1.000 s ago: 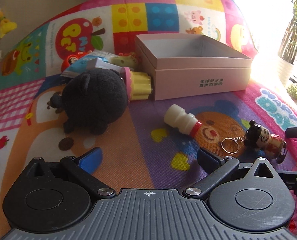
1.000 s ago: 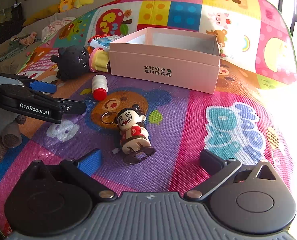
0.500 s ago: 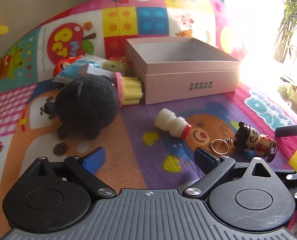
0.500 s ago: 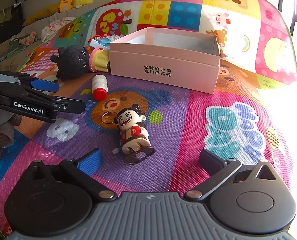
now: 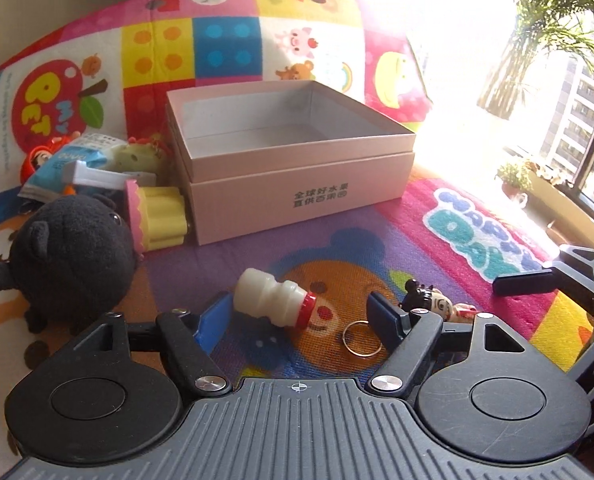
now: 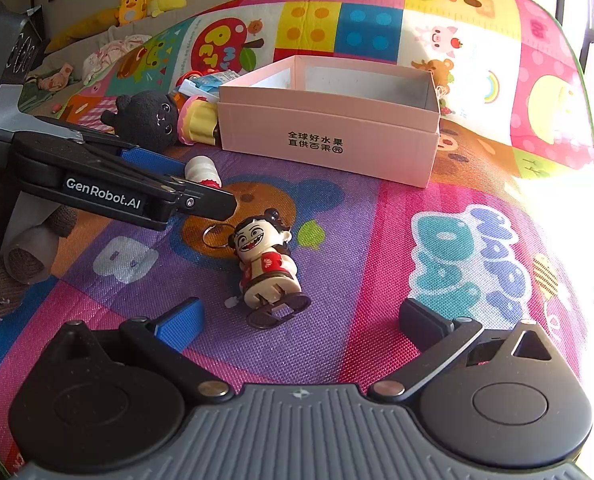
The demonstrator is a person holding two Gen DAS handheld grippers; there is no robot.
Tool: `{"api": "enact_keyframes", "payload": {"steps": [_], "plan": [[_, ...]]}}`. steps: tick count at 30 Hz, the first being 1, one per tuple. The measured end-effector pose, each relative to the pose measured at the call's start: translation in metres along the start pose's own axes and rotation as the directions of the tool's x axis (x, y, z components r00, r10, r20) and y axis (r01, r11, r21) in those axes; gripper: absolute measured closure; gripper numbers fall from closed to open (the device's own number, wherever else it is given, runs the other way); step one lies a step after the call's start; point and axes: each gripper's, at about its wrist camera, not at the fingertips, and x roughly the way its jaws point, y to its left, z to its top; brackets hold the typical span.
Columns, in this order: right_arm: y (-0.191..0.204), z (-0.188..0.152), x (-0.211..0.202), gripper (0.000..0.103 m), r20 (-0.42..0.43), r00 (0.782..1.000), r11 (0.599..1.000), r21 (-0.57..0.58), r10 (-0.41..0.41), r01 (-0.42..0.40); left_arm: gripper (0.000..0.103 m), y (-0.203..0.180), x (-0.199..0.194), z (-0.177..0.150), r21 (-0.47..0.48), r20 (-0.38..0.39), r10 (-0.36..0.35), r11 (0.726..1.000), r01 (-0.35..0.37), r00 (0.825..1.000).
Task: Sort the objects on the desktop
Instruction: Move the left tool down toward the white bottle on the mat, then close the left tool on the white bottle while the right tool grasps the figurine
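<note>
Left tongs closing round the small bottle, pads not yet touching; right tongs open, empty. Grab step: you square up, then lift to pink box.

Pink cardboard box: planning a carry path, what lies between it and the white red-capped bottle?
Only bare play mat, in both wrist views.

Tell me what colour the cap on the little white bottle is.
Red. The cap of the white bottle shows best in the left wrist view.
</note>
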Motion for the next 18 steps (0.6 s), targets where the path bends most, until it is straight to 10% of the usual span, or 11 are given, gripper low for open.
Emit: {"api": "enact_keyframes", "payload": {"steps": [18], "plan": [[0.012, 0.013, -0.002, 0.011, 0.018, 1.0, 0.996, -0.084, 0.002, 0.0, 0.053, 0.001, -0.013, -0.007, 0.017, 0.04, 0.129, 0.991, -0.129, 0.991]]}}
